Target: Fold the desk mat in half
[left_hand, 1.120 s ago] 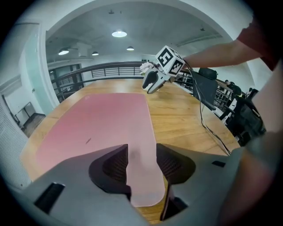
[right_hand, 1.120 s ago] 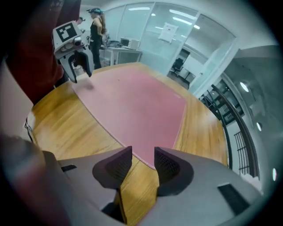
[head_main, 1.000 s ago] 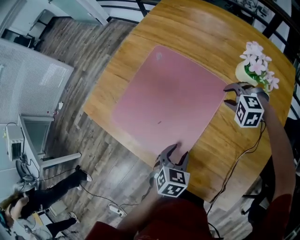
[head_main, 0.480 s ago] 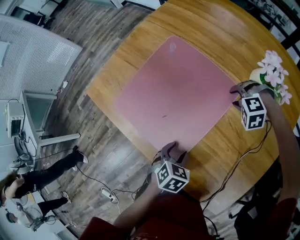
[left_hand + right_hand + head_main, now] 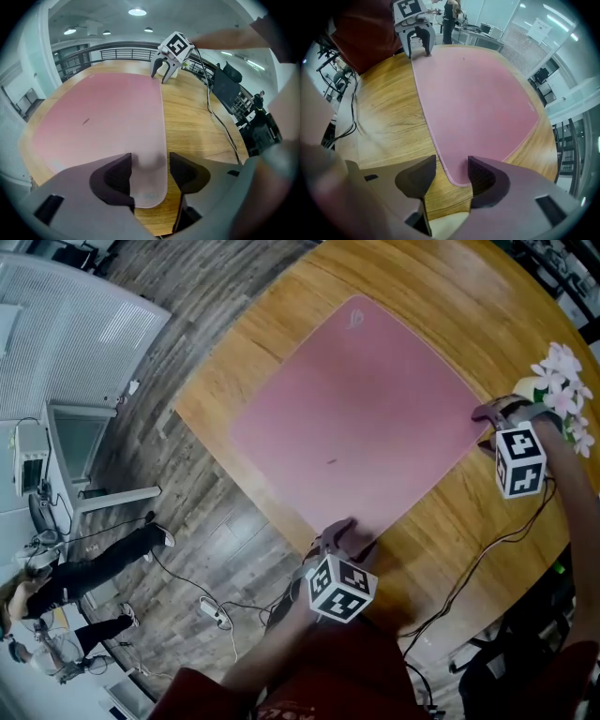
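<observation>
Left gripper (image 5: 339, 532) and right gripper (image 5: 489, 414), jaws just opened wide, straddle mat (image 5: 361, 418) corners, gripping nothing; a shallow close could slip off the flat edge

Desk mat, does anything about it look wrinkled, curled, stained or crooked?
Nothing much: the desk mat lies flat on the wooden table, corners uncurled. Only a small dark speck marks its surface.

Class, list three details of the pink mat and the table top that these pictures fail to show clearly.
- Logo at the mat's far corner: head view, too small to read.
- Dark mark on the mat: all views, too small to identify.
- Black cable's lower end: head view, lost past the table's near edge.
</observation>
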A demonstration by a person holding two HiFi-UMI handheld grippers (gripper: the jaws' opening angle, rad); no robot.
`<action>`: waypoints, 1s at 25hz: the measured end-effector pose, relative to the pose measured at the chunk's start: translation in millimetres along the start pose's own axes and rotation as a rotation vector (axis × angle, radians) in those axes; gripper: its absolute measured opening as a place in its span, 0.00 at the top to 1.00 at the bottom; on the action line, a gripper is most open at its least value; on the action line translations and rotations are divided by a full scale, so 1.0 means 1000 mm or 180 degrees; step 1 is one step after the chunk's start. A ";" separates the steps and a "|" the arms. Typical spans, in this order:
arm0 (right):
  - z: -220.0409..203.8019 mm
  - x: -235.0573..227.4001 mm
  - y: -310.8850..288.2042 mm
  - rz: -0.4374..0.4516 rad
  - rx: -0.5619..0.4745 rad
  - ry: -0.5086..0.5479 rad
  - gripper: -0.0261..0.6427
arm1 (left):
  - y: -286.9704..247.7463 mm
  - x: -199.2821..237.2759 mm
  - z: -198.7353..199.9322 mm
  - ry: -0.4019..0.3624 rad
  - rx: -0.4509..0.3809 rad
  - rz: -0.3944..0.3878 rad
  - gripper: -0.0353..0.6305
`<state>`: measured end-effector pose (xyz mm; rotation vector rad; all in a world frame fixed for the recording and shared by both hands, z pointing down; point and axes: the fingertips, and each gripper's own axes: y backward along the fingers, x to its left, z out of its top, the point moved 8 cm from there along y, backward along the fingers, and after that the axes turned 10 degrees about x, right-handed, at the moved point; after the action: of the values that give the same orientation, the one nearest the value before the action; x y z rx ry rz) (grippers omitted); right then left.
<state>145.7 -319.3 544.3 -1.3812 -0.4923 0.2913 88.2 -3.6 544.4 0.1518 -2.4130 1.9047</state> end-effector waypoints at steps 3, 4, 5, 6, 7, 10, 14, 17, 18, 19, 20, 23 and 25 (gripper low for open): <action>0.002 -0.003 0.000 0.0022 -0.0006 0.0047 0.61 | -0.002 -0.005 -0.001 -0.0117 0.0055 0.0093 0.53; 0.002 -0.003 0.000 0.0036 -0.0002 0.0067 0.61 | -0.003 -0.006 -0.002 -0.0181 0.0078 0.0140 0.52; 0.002 -0.004 -0.001 0.0056 0.0001 0.0083 0.60 | -0.004 -0.009 -0.002 -0.0239 0.0098 0.0180 0.51; 0.002 -0.005 -0.001 0.0079 0.0005 0.0095 0.60 | -0.005 -0.011 -0.001 -0.0286 0.0111 0.0217 0.49; 0.001 -0.006 -0.001 0.0103 0.0014 0.0110 0.59 | -0.006 -0.013 -0.001 -0.0319 0.0116 0.0251 0.47; 0.004 -0.009 -0.003 0.0172 0.0034 0.0172 0.57 | -0.007 -0.015 -0.003 -0.0311 0.0097 0.0305 0.46; 0.004 -0.011 -0.005 0.0276 0.0016 0.0240 0.58 | -0.008 -0.014 -0.003 -0.0313 0.0098 0.0297 0.46; 0.002 -0.012 -0.007 0.0326 -0.0009 0.0265 0.59 | -0.008 -0.013 -0.002 -0.0321 0.0075 0.0285 0.46; 0.002 -0.012 -0.007 0.0352 -0.0019 0.0258 0.59 | -0.008 -0.012 -0.002 -0.0319 0.0071 0.0278 0.46; 0.002 -0.013 -0.006 0.0379 -0.0025 0.0256 0.59 | -0.008 -0.011 -0.002 -0.0312 0.0073 0.0275 0.47; 0.002 -0.014 -0.006 0.0400 -0.0027 0.0261 0.59 | -0.007 -0.010 -0.002 -0.0299 0.0079 0.0278 0.49; 0.003 -0.015 -0.006 0.0402 -0.0044 0.0277 0.59 | -0.006 -0.006 -0.001 -0.0302 0.0121 0.0296 0.55; 0.001 -0.015 -0.007 0.0390 -0.0058 0.0271 0.60 | -0.007 -0.006 0.001 -0.0320 0.0152 0.0294 0.55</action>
<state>131.2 -326.8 548.5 -1.4380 -0.3411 0.3268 94.6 -5.7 550.1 0.1442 -2.4802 2.0423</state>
